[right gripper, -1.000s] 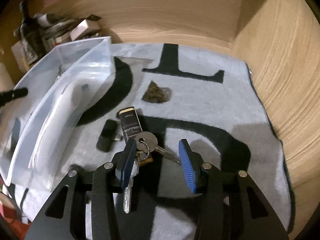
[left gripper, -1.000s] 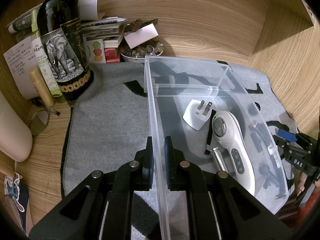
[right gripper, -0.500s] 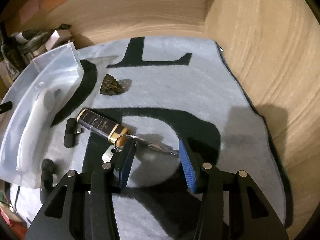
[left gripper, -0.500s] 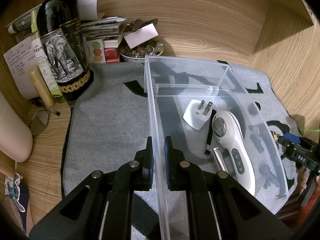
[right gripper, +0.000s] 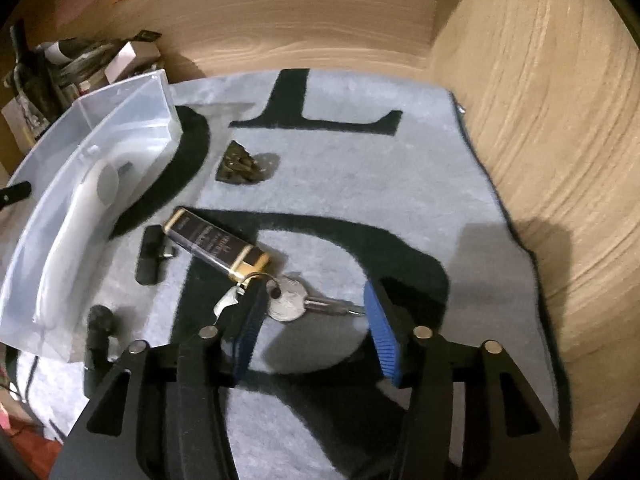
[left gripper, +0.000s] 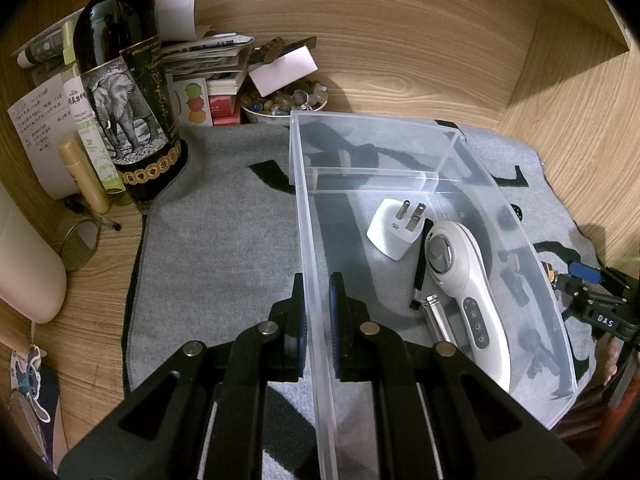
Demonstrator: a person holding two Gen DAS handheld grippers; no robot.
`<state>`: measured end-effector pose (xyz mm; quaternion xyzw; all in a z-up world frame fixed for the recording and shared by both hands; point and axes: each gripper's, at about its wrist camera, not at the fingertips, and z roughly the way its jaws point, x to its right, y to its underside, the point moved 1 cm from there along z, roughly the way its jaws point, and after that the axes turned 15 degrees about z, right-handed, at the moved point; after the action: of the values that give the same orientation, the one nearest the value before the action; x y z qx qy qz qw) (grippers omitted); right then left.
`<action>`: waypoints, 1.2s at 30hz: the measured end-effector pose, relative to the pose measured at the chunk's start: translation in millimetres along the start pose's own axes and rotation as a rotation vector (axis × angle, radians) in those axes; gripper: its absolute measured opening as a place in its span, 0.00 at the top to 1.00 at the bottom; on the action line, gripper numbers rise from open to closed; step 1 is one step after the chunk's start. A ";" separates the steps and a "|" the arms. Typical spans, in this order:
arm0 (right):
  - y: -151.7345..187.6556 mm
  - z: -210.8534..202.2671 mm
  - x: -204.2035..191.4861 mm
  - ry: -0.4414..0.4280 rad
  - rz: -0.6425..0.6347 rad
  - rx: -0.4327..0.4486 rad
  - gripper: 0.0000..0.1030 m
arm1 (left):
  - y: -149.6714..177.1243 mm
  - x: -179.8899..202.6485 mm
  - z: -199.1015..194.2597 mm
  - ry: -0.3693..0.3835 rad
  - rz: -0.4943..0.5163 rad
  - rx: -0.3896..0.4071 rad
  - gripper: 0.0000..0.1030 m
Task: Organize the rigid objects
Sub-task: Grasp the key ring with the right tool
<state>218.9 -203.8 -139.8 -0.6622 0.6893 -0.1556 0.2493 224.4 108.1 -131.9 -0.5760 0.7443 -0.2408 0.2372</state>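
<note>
A dark wine bottle [left gripper: 128, 120] (elephant label) stands beside stacked papers [left gripper: 204, 60] and 1 bowl of stones [left gripper: 284, 102].

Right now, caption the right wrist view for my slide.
Right gripper opening around a key on the grey mat.

Left gripper [left gripper: 316, 312] angled downward, jaws clamped tight on the clear bin wall [left gripper: 316, 360]. Right gripper [right gripper: 314, 322] pitched downward, jaws opening, blue pads [right gripper: 380, 336] either side of the key [right gripper: 292, 300], not pressing.
</note>
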 end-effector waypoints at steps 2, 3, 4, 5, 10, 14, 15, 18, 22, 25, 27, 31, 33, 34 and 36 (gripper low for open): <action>1.3 -3.9 -2.6 -0.027 -0.003 0.008 0.46 | 0.1 -0.2 0.2 0.001 0.001 0.000 0.91; 2.2 -4.7 -4.7 -0.034 -0.007 0.014 0.37 | 0.1 -0.1 0.1 0.001 0.002 0.000 0.91; 3.5 -5.7 -6.6 -0.039 -0.011 0.021 0.32 | 0.1 0.0 -0.1 0.001 0.002 0.000 0.91; 5.1 -6.4 -9.1 -0.041 -0.020 0.028 0.25 | 0.0 0.2 -0.1 0.000 0.003 0.000 0.91; 9.6 11.9 -18.0 -0.015 -0.084 -0.010 0.25 | 0.2 -0.2 0.0 0.001 0.001 -0.001 0.91; 10.0 11.9 -16.0 -0.024 -0.088 -0.013 0.26 | -0.3 0.1 0.3 -0.001 0.002 -0.001 0.91; 10.7 10.6 -14.6 -0.020 -0.084 -0.011 0.31 | -0.3 0.4 -0.1 -0.001 0.003 -0.001 0.91; 12.0 6.1 -10.6 -0.016 -0.080 -0.008 0.48 | -0.3 0.2 0.1 0.000 0.002 -0.001 0.91; 15.8 1.0 -6.0 -0.010 -0.065 -0.004 0.67 | -0.5 0.2 0.1 0.000 0.001 0.000 0.91; 19.5 -2.0 -7.1 0.001 -0.063 0.012 0.70 | -0.7 0.3 0.4 0.000 0.000 -0.001 0.91; 21.0 -3.8 -8.4 0.006 -0.057 0.019 0.70 | -0.9 0.7 0.1 0.000 0.001 -0.001 0.91; 21.5 -6.3 -10.2 -0.007 -0.024 0.025 0.71 | -0.9 0.7 0.2 0.001 0.000 -0.001 0.91; 22.2 -9.2 -10.2 -0.018 -0.008 0.030 0.72 | -0.9 0.7 0.3 0.000 0.001 -0.002 0.91; 21.9 -10.1 -10.4 -0.025 -0.003 0.032 0.72 | -1.1 1.0 0.2 0.000 0.001 -0.002 0.91; 22.2 -14.1 -10.7 -0.029 0.008 0.044 0.72 | -0.9 0.7 0.3 -0.001 0.000 -0.002 0.91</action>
<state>192.7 -193.2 -138.8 -0.6561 0.6846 -0.1600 0.2743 225.2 107.1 -131.6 -0.5762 0.7446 -0.2396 0.2368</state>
